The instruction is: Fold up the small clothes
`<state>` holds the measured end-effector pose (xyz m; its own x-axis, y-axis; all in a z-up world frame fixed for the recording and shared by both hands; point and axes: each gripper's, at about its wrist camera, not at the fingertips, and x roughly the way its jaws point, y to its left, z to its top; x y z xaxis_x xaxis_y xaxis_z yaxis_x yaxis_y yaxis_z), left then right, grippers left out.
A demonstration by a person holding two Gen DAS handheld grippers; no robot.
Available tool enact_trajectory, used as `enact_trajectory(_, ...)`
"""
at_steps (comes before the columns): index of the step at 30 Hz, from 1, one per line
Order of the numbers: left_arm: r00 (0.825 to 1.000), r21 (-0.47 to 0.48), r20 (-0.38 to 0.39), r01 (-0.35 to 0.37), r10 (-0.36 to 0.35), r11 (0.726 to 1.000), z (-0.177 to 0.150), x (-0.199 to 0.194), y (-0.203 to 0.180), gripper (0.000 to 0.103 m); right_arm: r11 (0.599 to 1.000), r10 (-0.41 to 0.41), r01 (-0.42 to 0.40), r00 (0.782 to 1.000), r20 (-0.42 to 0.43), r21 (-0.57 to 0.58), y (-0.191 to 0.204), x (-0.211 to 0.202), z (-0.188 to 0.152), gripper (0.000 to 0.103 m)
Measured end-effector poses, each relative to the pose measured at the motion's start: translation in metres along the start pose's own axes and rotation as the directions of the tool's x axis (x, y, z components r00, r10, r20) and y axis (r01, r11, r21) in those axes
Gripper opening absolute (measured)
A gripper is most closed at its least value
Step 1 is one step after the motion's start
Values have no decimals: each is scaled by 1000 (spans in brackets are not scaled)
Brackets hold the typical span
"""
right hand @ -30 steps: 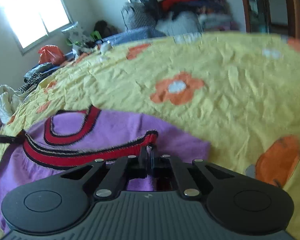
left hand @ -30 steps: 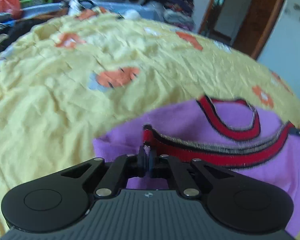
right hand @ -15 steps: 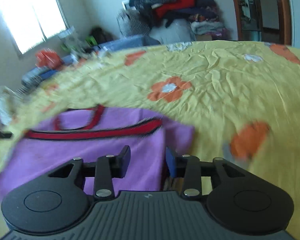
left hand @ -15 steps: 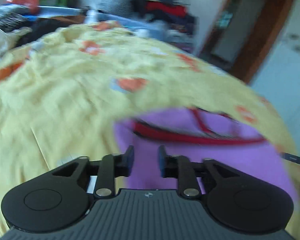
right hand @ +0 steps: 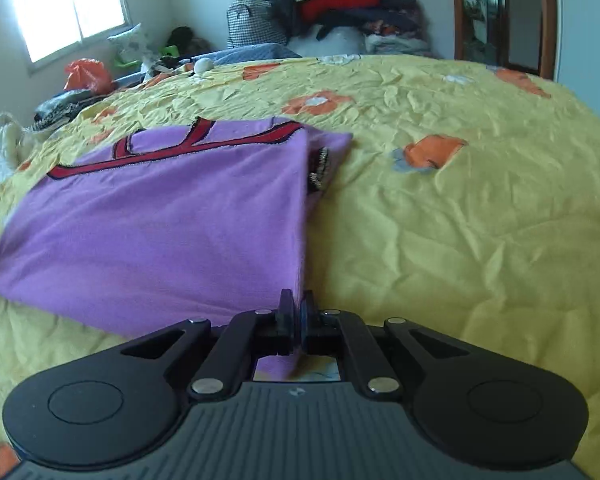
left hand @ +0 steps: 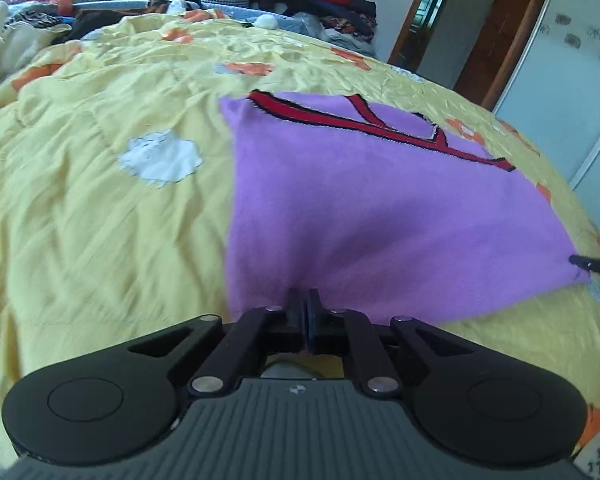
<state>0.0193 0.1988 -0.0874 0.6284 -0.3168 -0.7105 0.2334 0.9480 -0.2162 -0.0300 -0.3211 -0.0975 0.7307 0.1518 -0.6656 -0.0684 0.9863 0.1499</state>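
A small purple top (left hand: 380, 200) with red, black-edged trim (left hand: 340, 118) lies folded on a yellow flowered bedspread (left hand: 100, 220). My left gripper (left hand: 307, 304) is shut on the garment's near edge at its left corner. In the right wrist view the same purple top (right hand: 160, 224) shows, and my right gripper (right hand: 296, 304) is shut on its near right corner. The right gripper's tip (left hand: 596, 266) shows at the far right of the left wrist view.
Piles of clothes (right hand: 340, 4) and a checked bag (right hand: 256, 26) stand beyond the bed's far edge. An orange plastic bag (right hand: 86, 74) and bundles lie at the far left under a window (right hand: 64, 4). A wooden door frame (left hand: 496, 32) is at the right.
Both grippers let go of the red-trimmed edge, opened, moved back to the garment's near edge and shut on it. The red trim now lies at the far side.
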Motion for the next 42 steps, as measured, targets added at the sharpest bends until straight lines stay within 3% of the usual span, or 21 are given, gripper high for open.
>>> enact_trajectory(2,1000,-10,-9,-30,30,999,13,-12,-4,11,999,-38,38,999,8,2,1,-6,5,12)
enact_trajectory(3,999,3,32,-40,40,999,23,-21,-11,35,997,-71,71,997,29,-4,6,-13,11,12)
enact_trajectory(4,994,15,89,-60,58,998,35,-30,-19,52,996,-88,89,993,73,-16,15,-20,18,19)
enact_trajectory(5,989,16,135,-58,55,998,47,-34,-29,83,997,-69,74,990,121,-38,26,-25,24,36)
enact_trajectory(6,986,13,163,-32,29,999,60,-31,-39,94,997,-22,33,988,151,-66,38,-24,31,47)
enact_trajectory(7,983,22,182,-2,-2,1000,71,-23,-52,91,996,28,-13,985,172,-88,53,-17,38,63)
enact_trajectory(9,984,57,176,-15,5,998,92,9,-83,83,988,117,-94,972,201,-119,83,5,53,65)
enact_trajectory(10,987,50,159,-29,21,998,101,31,-94,80,981,153,-129,973,173,-143,99,23,62,65)
enact_trajectory(12,987,86,123,-116,105,990,109,77,-112,68,973,161,-140,981,104,-184,128,60,75,65)
enact_trajectory(14,975,98,47,-223,219,970,104,118,-115,68,966,128,-119,991,26,-230,143,93,77,63)
enact_trajectory(16,967,119,109,-243,230,963,94,118,-109,74,964,85,-77,996,20,-253,134,107,71,63)
enact_trajectory(20,966,77,109,-242,233,967,87,106,-94,74,981,7,1,999,43,-192,83,99,73,64)
enact_trajectory(24,965,68,113,-247,238,967,87,106,-94,75,991,-2,7,999,37,-134,53,97,76,64)
enact_trajectory(27,962,63,114,-258,250,964,90,112,-95,78,986,-82,89,995,55,-141,77,81,78,66)
enact_trajectory(29,960,66,122,-262,253,963,89,114,-97,80,989,-20,30,997,76,-145,101,73,76,79)
enact_trajectory(31,959,66,130,-264,254,962,87,114,-98,81,986,45,-35,997,60,-166,129,76,72,81)
enact_trajectory(34,959,68,133,-262,252,963,87,115,-97,81,962,67,-58,997,25,-266,171,92,57,81)
enact_trajectory(35,960,69,131,-258,248,964,87,114,-96,82,954,48,-36,998,34,-298,177,96,53,88)
enact_trajectory(37,961,71,133,-252,242,965,85,112,-93,83,959,20,-4,998,56,-282,162,98,52,102)
enact_trajectory(40,964,77,138,-241,229,967,81,108,-85,85,990,-16,21,999,36,-142,96,95,58,103)
enact_trajectory(42,964,74,135,-239,228,968,80,104,-75,85,986,-91,98,994,55,-136,61,86,56,103)
